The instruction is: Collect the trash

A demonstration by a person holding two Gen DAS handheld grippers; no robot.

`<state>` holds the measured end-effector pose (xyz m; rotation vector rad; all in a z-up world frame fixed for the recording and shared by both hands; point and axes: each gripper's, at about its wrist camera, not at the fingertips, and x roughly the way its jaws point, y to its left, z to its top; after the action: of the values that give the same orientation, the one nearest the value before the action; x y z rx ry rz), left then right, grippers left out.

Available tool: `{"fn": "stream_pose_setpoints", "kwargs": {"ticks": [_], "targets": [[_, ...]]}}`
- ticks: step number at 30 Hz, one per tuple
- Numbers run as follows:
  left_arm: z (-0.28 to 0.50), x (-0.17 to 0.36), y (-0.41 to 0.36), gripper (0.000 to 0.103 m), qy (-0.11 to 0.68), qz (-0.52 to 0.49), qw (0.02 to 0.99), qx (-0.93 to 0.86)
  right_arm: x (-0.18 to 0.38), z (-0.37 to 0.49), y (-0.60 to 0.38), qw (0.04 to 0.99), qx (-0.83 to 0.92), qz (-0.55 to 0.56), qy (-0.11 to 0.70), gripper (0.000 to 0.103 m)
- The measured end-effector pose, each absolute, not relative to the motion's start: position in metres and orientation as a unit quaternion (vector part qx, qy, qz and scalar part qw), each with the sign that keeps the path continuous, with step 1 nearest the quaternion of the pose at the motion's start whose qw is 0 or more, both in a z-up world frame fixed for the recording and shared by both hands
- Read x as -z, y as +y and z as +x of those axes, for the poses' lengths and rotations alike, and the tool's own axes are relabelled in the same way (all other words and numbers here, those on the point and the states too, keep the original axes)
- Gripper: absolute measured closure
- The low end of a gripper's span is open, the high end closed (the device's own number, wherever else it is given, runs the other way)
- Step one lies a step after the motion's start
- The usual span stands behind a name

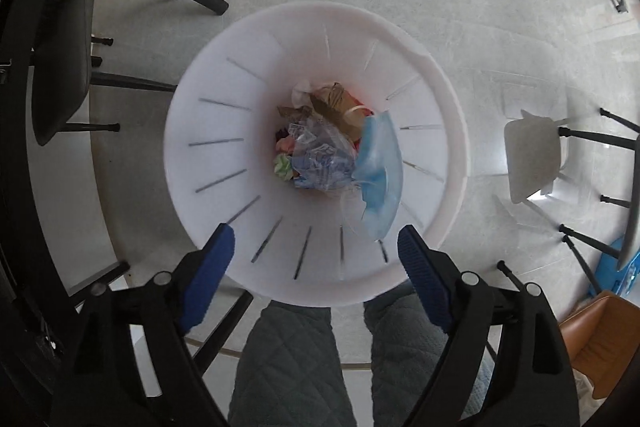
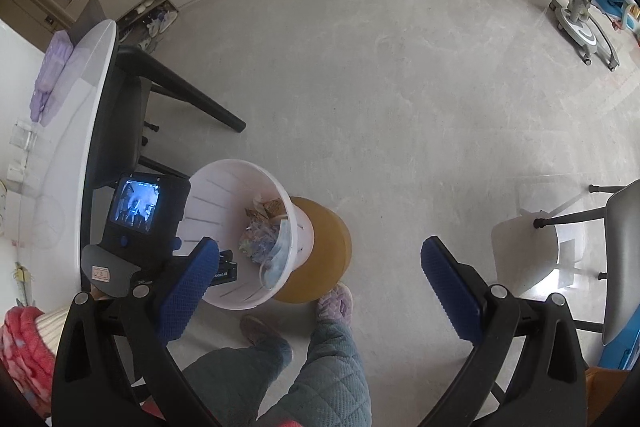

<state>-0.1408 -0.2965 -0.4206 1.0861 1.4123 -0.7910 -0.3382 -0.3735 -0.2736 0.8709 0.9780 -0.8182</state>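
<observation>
Left gripper (image 1: 316, 251) is seen nearest, pointed straight down over the white bin (image 1: 208, 99) — jaws spread wide, nothing between the pads. The blue face mask (image 1: 378, 163) is found just ahead of the fingertips, lying against the bin's inner wall, long axis running up that wall. Right gripper (image 2: 320, 279) is held open and empty, further off over bare floor (image 2: 400, 107) — open room there. A black chair (image 1: 64, 59) stands near the bin.
</observation>
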Motion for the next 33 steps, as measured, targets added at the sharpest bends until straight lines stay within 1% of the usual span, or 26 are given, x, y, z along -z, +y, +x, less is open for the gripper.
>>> {"fn": "stream_pose_setpoints", "kwargs": {"ticks": [2, 5, 9, 12, 14, 17, 23, 29, 33], "targets": [[-0.141, 0.410, -0.297, 0.023, 0.597, 0.454, 0.563, 0.348, 0.270, -0.342, -0.374, 0.718, 0.377, 0.390, 0.436, 0.003], [-0.147, 0.373, -0.301, 0.022, 0.579, 0.435, 0.578, 0.375, 0.260, -0.348, -0.379, 0.721, 0.393, 0.380, 0.426, 0.003], [-0.149, 0.305, -0.295, 0.020, 0.559, 0.384, 0.610, 0.409, 0.243, -0.355, -0.389, 0.727, 0.413, 0.363, 0.412, 0.003], [-0.142, 0.251, -0.279, 0.016, 0.538, 0.347, 0.642, 0.422, 0.234, -0.354, -0.392, 0.735, 0.413, 0.358, 0.401, 0.003], [-0.136, 0.223, -0.268, 0.012, 0.524, 0.328, 0.661, 0.425, 0.230, -0.347, -0.393, 0.742, 0.404, 0.357, 0.399, 0.003], [-0.120, 0.178, -0.242, 0.011, 0.496, 0.307, 0.697, 0.417, 0.225, -0.327, -0.385, 0.757, 0.380, 0.345, 0.404, 0.003], [-0.077, 0.134, -0.175, 0.011, 0.488, 0.258, 0.757, 0.350, 0.225, -0.262, -0.356, 0.785, 0.303, 0.311, 0.441, 0.003], [-0.040, 0.120, -0.109, 0.011, 0.500, 0.218, 0.792, 0.274, 0.231, -0.190, -0.310, 0.802, 0.223, 0.270, 0.484, 0.003], [-0.024, 0.120, -0.075, 0.011, 0.501, 0.203, 0.807, 0.237, 0.227, -0.158, -0.286, 0.795, 0.211, 0.249, 0.511, 0.003]]}}
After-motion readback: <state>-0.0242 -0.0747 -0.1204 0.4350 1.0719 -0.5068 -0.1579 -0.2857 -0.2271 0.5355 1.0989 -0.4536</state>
